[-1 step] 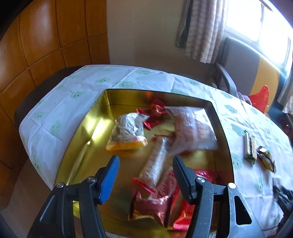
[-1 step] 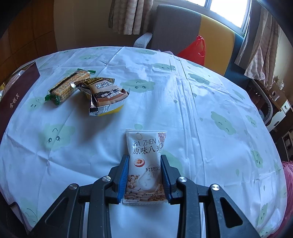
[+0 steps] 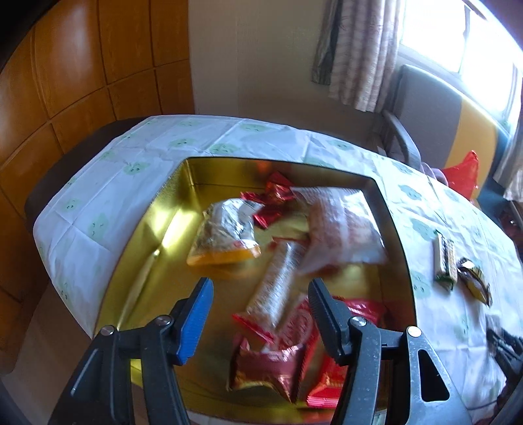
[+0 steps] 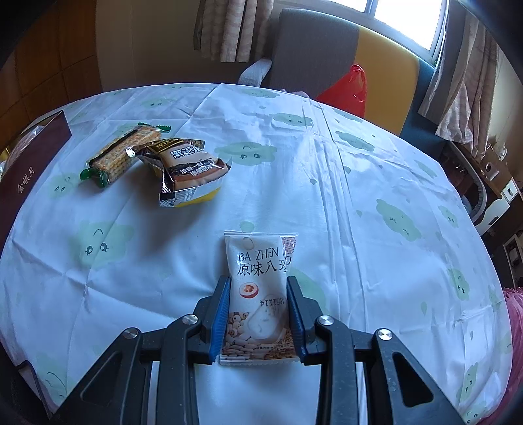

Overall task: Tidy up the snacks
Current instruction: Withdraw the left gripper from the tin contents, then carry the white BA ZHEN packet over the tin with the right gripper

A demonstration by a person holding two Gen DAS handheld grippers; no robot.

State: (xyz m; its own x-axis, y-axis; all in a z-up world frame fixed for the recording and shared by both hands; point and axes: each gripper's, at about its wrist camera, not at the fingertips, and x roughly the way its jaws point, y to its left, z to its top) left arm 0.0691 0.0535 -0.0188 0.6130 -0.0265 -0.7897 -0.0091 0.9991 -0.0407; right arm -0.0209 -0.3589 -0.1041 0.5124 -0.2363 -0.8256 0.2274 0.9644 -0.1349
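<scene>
I'm gripping the white snack packet [image 4: 260, 294] in my right gripper [image 4: 260, 314]; left gripper [image 3: 260, 314] is hanging wide-jawed over the gold tin [image 3: 143, 268].

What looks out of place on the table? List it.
Two snacks lie loose outside the gold rectangular tin: a green-ended clear cracker pack and a brown foil pouch, overlapping askew. The white pouch sits in the right tongs.

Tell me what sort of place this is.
Most likely a home dining or living room. A round table under a cloud-print cloth stands by a curtained window, with an upholstered armchair pulled up, and a gold tin of snacks sits on it.
</scene>
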